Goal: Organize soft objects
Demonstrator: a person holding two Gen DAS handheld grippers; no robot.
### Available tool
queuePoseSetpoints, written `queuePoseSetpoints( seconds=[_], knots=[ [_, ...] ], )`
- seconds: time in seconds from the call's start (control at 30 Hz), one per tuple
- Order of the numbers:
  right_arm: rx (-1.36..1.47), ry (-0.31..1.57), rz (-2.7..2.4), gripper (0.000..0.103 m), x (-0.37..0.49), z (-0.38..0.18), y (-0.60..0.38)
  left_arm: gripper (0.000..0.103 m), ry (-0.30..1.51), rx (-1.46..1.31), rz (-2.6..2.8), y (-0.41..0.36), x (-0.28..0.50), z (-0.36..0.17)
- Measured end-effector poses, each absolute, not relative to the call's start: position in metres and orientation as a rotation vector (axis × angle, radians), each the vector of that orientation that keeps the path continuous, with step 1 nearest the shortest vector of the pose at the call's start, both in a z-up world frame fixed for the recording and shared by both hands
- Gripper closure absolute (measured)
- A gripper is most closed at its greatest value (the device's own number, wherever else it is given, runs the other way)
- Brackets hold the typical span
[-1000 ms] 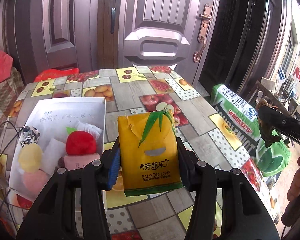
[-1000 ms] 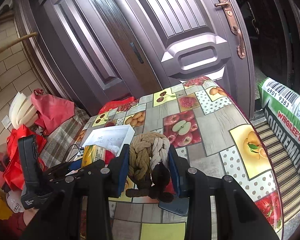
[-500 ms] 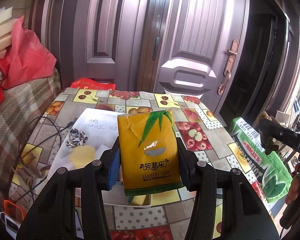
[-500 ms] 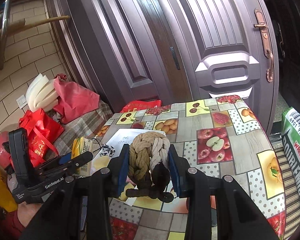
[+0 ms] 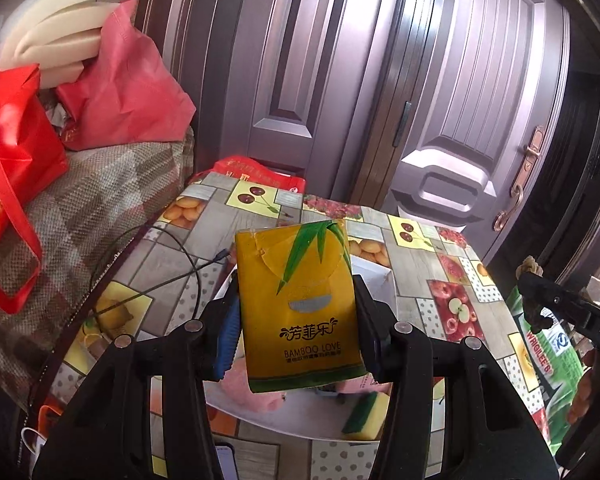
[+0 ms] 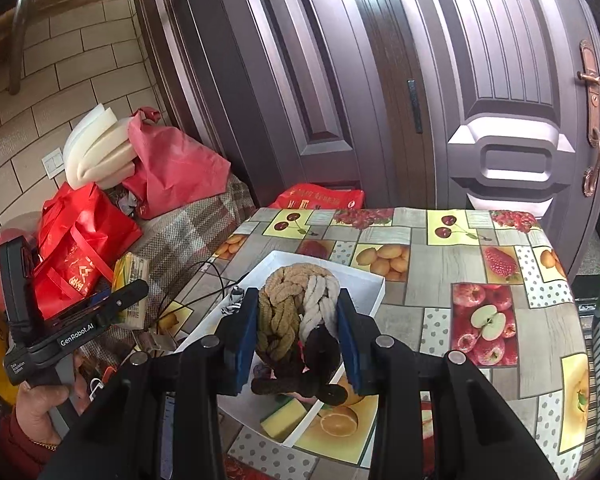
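My left gripper point(image 5: 296, 332) is shut on a yellow tissue pack point(image 5: 296, 308) with green leaf print, held above the near part of a white box point(image 5: 372, 276). A pink soft item point(image 5: 252, 392) and a yellow-green sponge point(image 5: 366, 418) lie in the box below it. My right gripper point(image 6: 298, 340) is shut on a braided rope knot point(image 6: 296, 312) in tan, white and dark brown, held above the same white box point(image 6: 364, 284). The sponge also shows in the right wrist view point(image 6: 282, 418). The left gripper appears at the left of the right wrist view point(image 6: 100, 312).
The table has a fruit-print cloth point(image 6: 480, 320). A black cable point(image 5: 172, 276) lies on its left side. Red bags point(image 6: 80, 248) and white foam sheets point(image 6: 96, 148) sit on a checked seat at the left. A green sack point(image 5: 540, 344) stands right of the table. Doors stand behind.
Both grippers have pulled back and turned left, still holding their objects. The left view now shows more of the bags and seat; the box sits lower under the tissue pack.
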State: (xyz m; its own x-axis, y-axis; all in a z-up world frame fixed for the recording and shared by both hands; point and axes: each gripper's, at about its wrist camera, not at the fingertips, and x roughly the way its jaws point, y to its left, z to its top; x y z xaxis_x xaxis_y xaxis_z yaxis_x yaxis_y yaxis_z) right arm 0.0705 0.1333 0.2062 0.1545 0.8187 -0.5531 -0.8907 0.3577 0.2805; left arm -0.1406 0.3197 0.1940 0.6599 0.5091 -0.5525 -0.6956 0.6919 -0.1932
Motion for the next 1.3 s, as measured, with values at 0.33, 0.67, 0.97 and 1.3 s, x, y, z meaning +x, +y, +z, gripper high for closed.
queuePoseSetpoints(
  seconds=[0.33,0.67,0.97,1.3],
  knots=[
    [-0.153,0.934,1.276,0.067,0.070,0.136,0.223,0.053,0.599,-0.458,0.718,0.360,-0.093,0.148],
    [-0.148,0.927,1.215,0.017,0.072,0.106,0.249,0.008,0.622,-0.501,0.798,0.386,-0.085,0.112],
    [-0.103,0.870,1.177,0.000,0.072,0.115,0.224,0.000,0.609,-0.497,0.837,0.382,-0.092,0.115],
    [-0.214,0.561,0.927,0.000,0.036,0.170,0.142,0.000,0.563,-0.460,0.730,0.308,-0.111,0.163]
  ],
)
